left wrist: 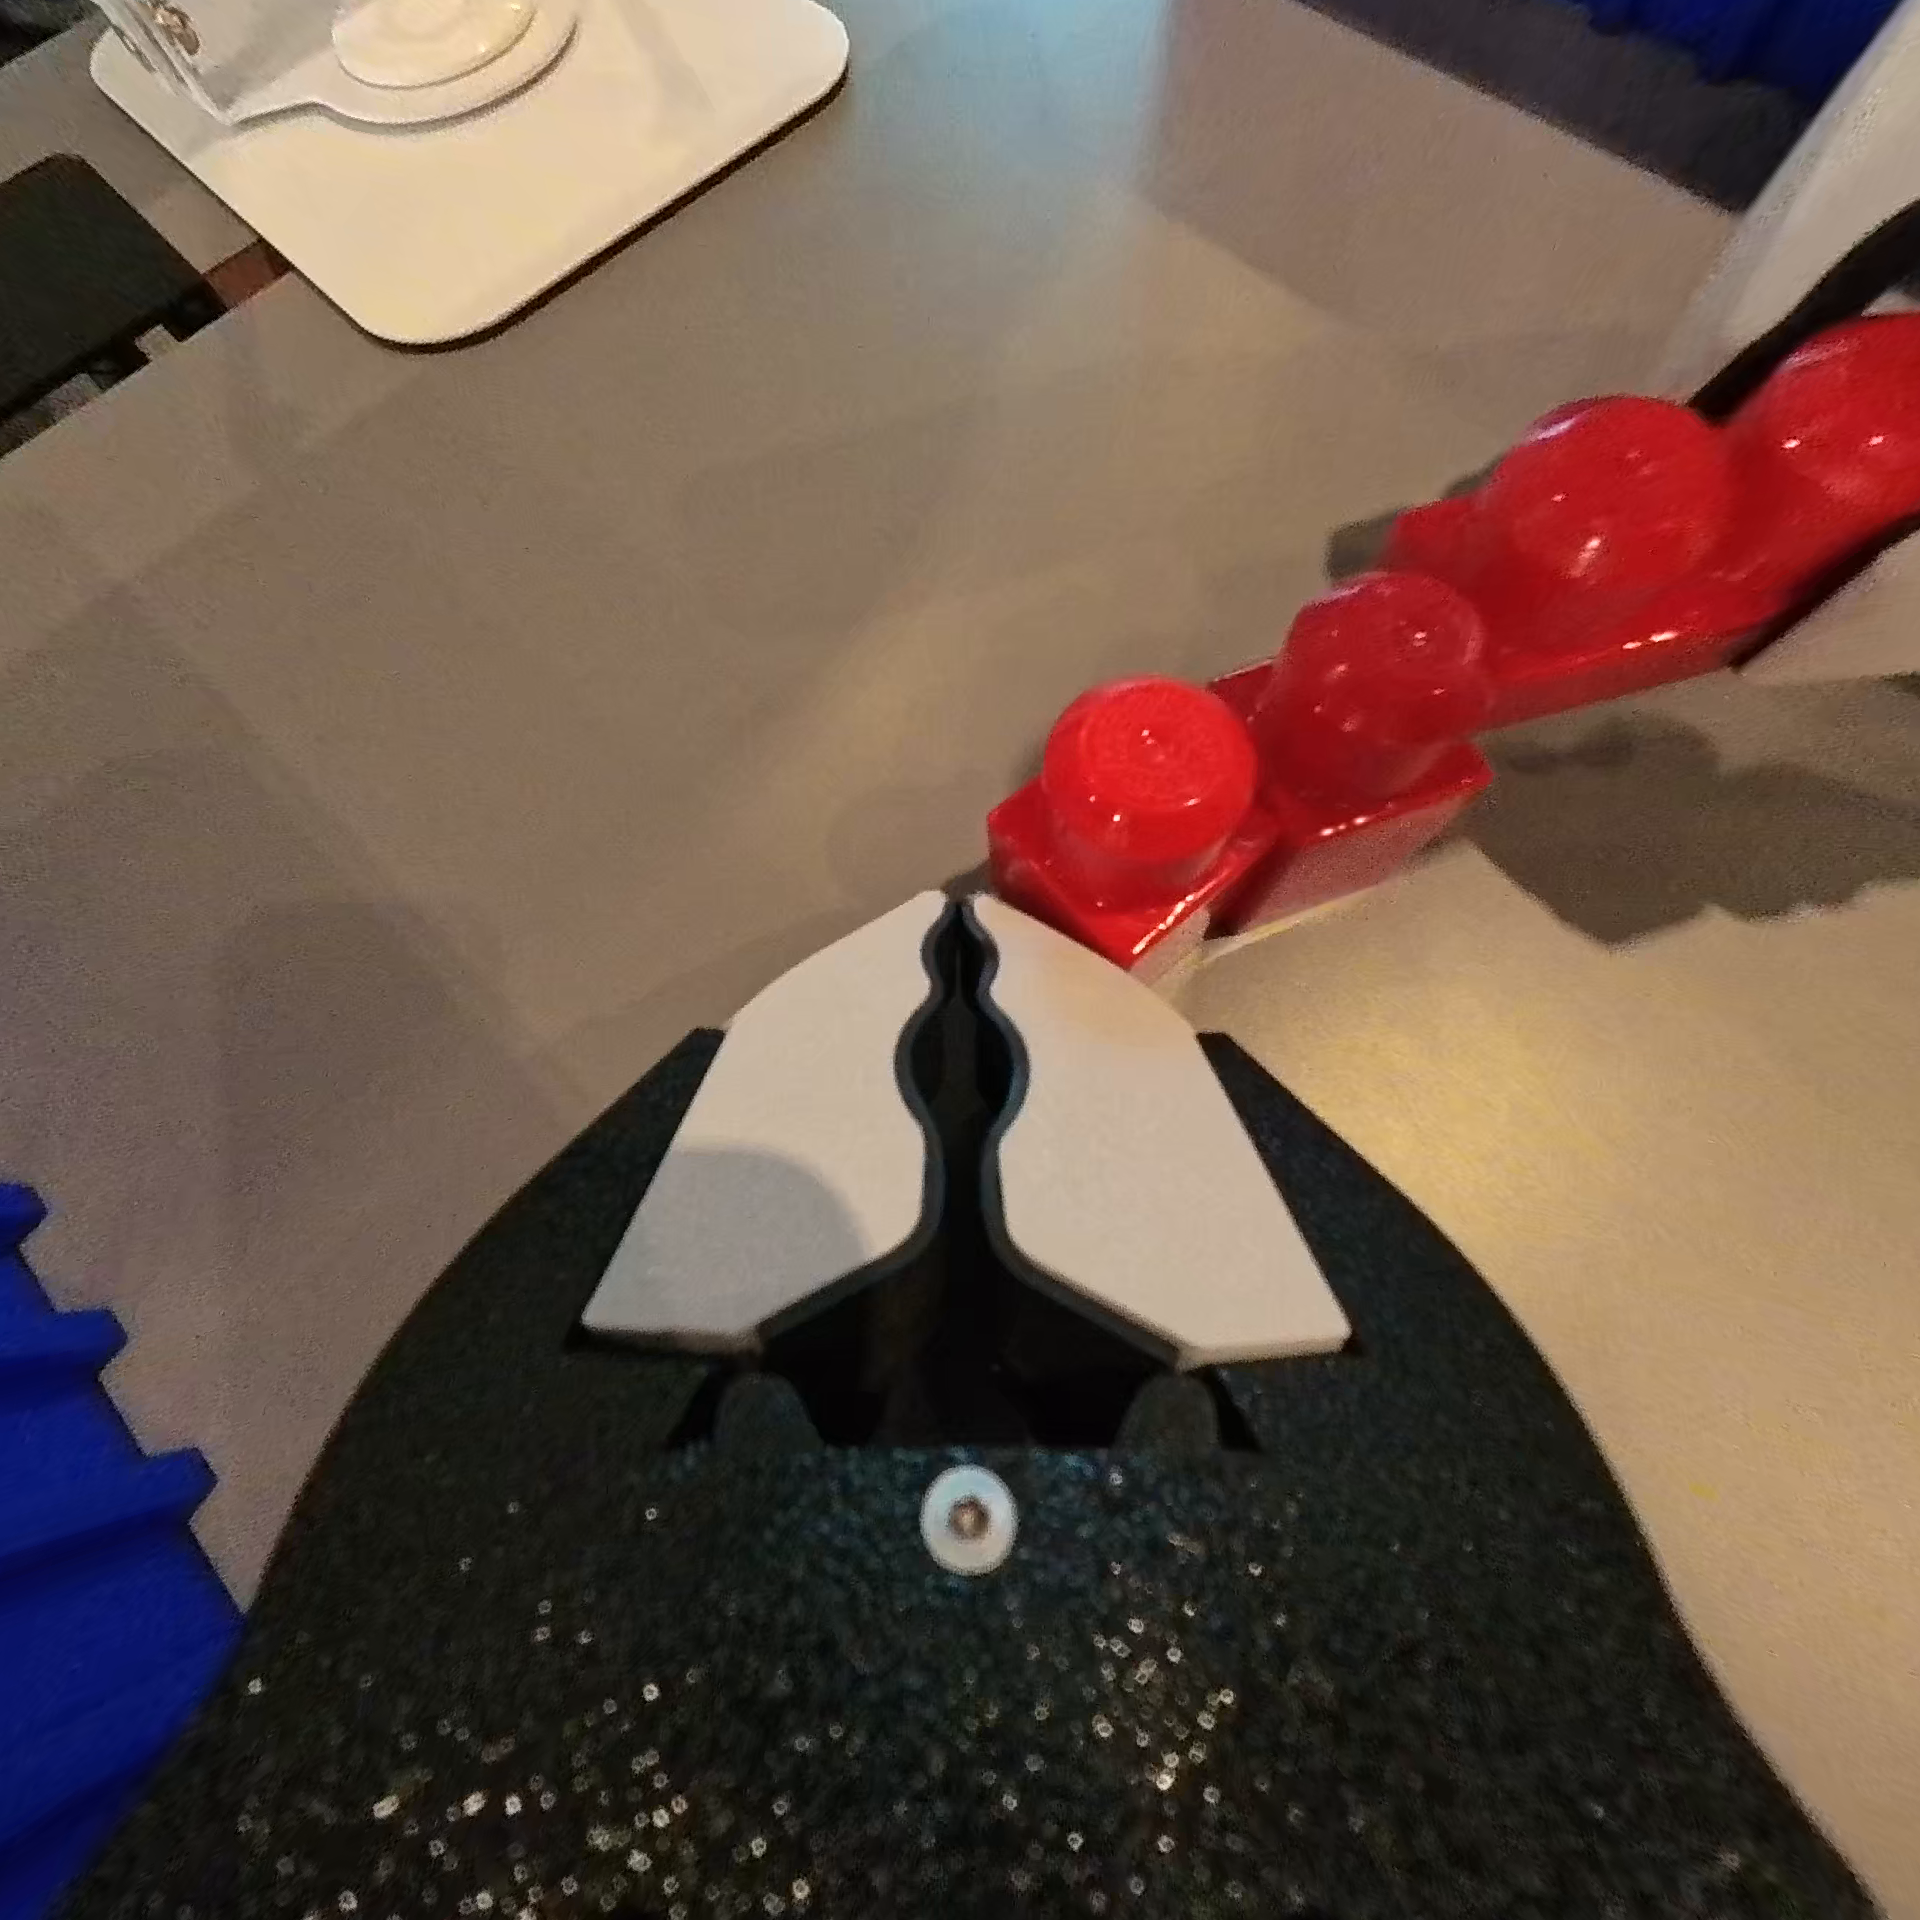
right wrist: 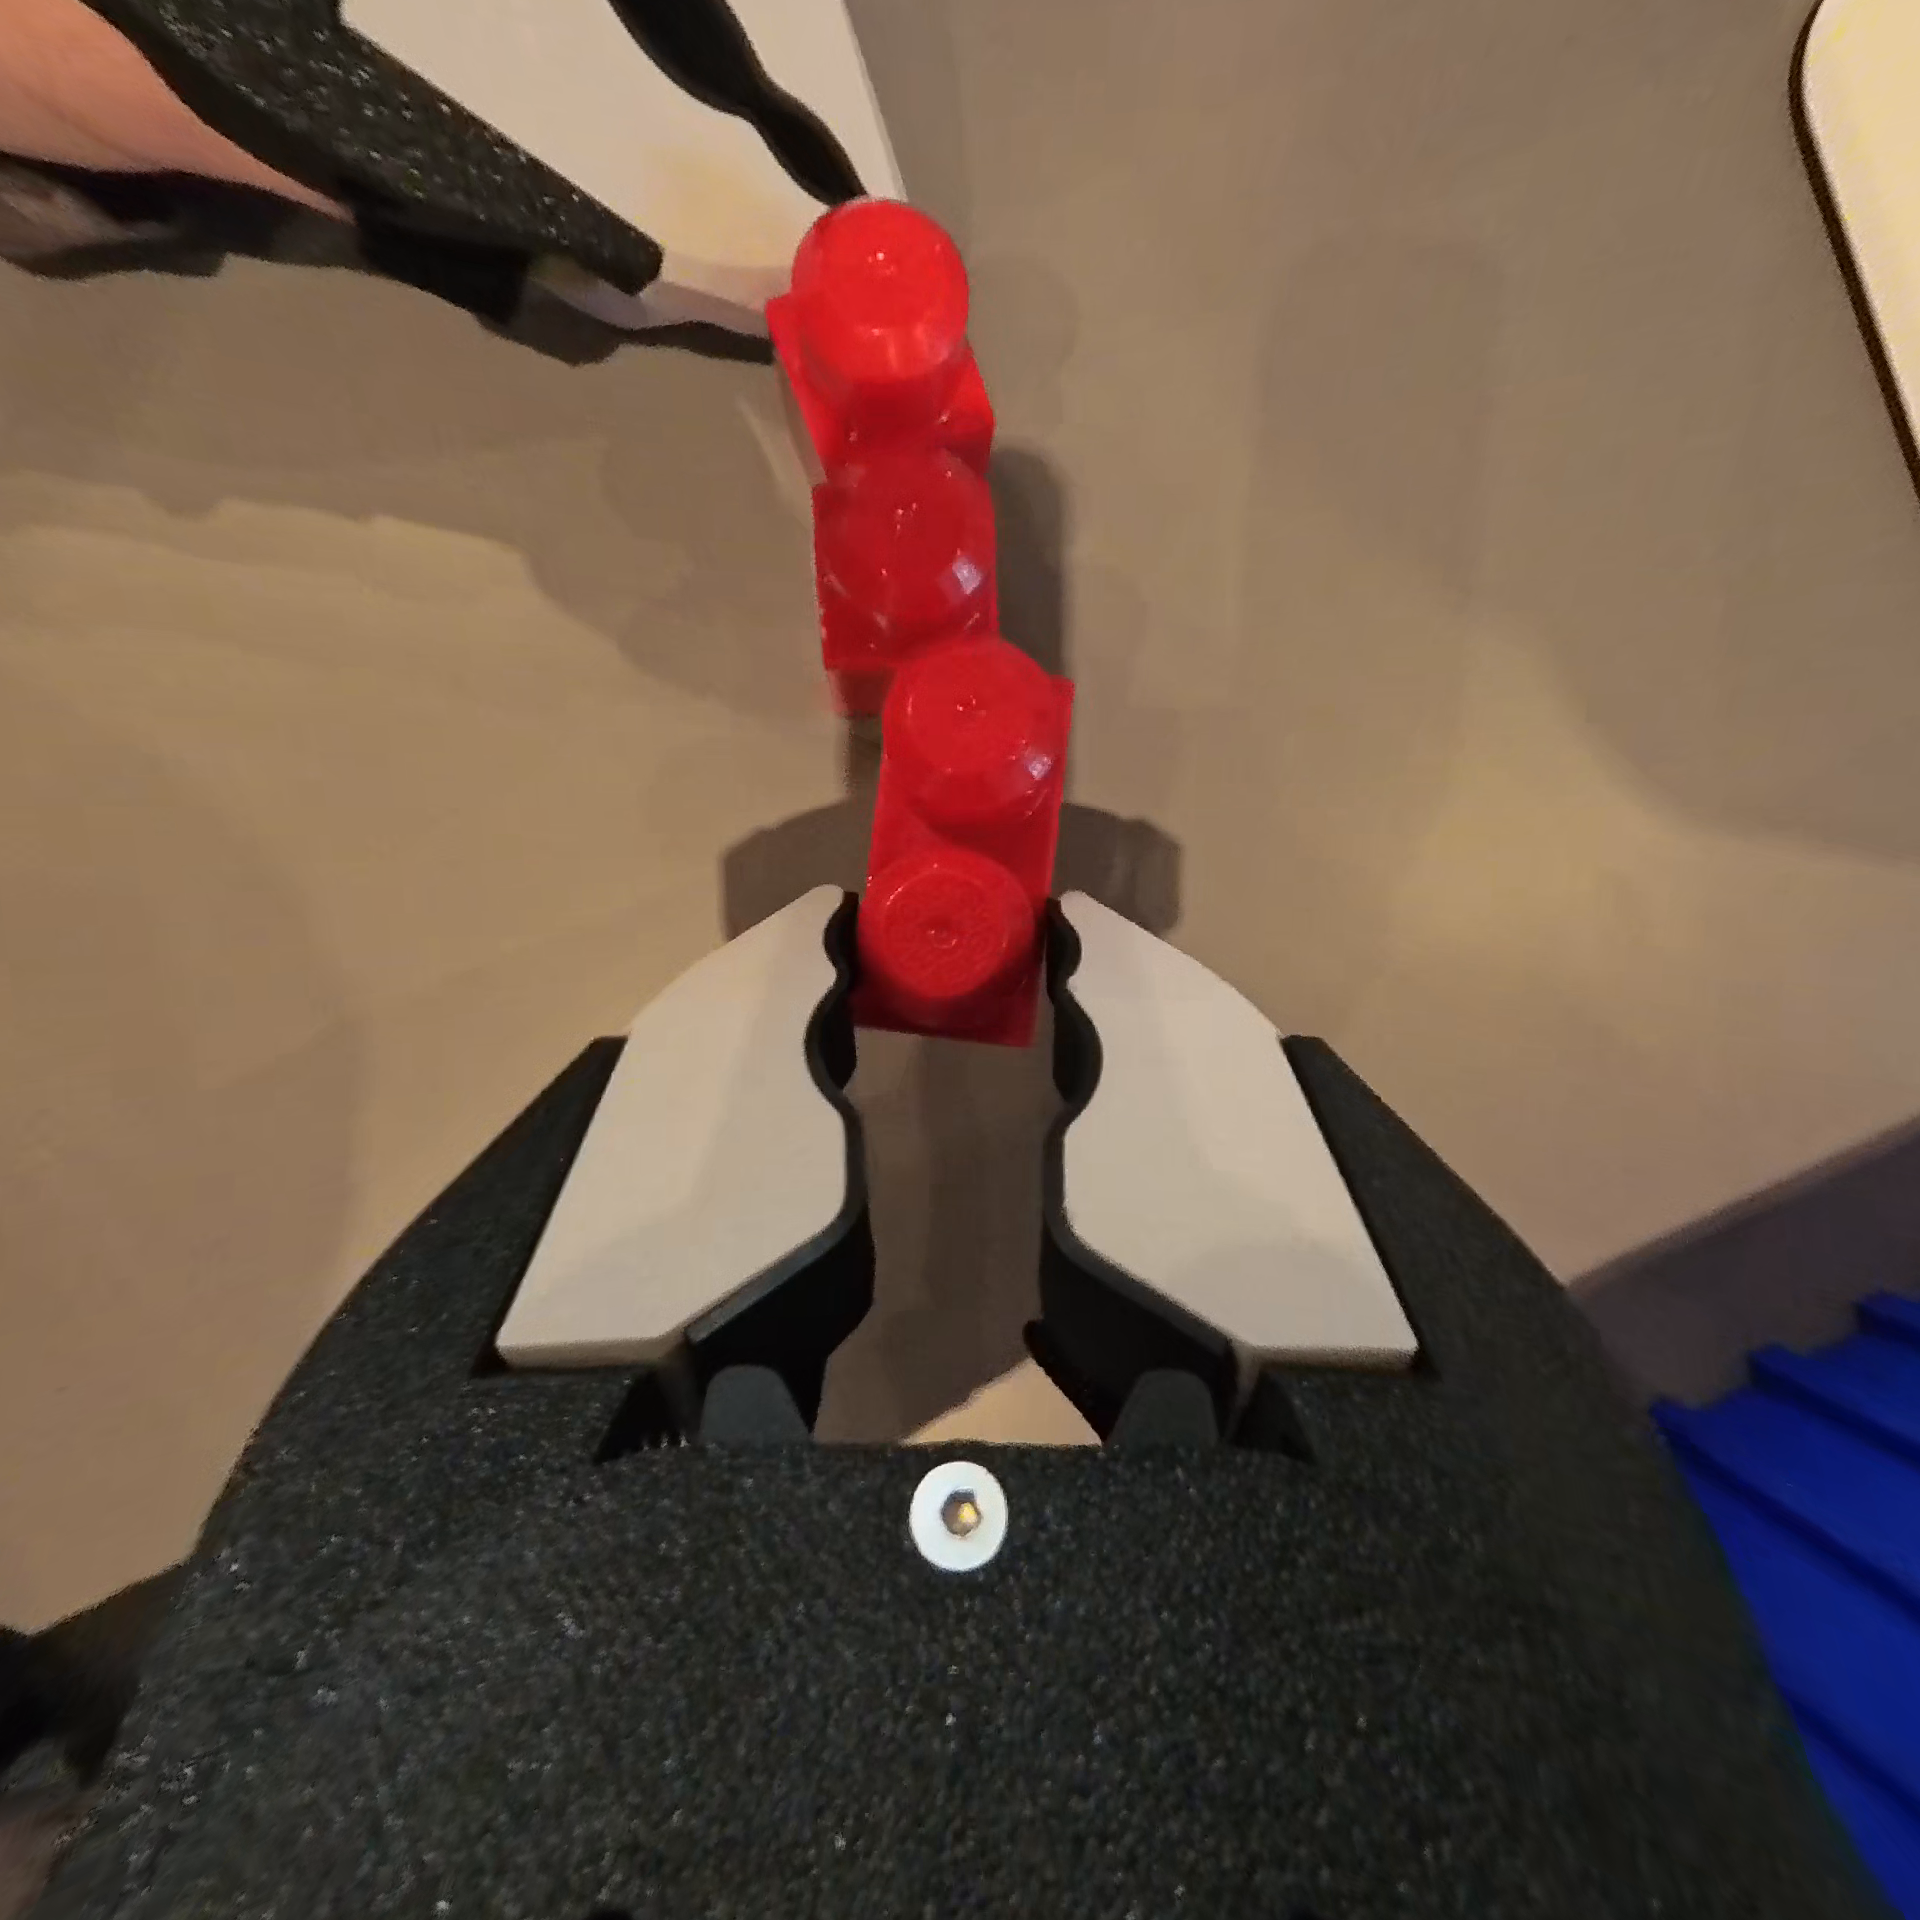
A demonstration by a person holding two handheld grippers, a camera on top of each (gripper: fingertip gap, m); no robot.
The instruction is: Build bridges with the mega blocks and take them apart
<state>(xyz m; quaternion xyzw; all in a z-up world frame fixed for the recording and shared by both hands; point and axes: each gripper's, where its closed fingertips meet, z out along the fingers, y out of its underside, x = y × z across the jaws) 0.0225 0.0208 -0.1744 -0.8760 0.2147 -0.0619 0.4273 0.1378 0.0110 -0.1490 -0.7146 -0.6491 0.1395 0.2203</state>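
Two red two-stud mega blocks lie end to end, slightly staggered, on the grey table (left wrist: 520, 675). In the right wrist view my right gripper (right wrist: 951, 914) is shut on the near red block (right wrist: 966, 883), one finger on each side. The far red block (right wrist: 894, 447) lies beyond it. My left gripper (left wrist: 961, 906) is shut and empty, its tip right beside the end of that far block (left wrist: 1132, 831). The left gripper also shows in the right wrist view (right wrist: 842, 192), at the far block's end stud. The held block (left wrist: 1662, 520) shows at the right of the left wrist view.
A white rounded mat (left wrist: 582, 208) with a clear object on it lies at the far left of the table; its edge shows in the right wrist view (right wrist: 1870, 260). A blue ribbed object (left wrist: 73, 1455) (right wrist: 1829, 1507) sits at the near table edge. A dark chair (left wrist: 73, 281) stands beyond the table.
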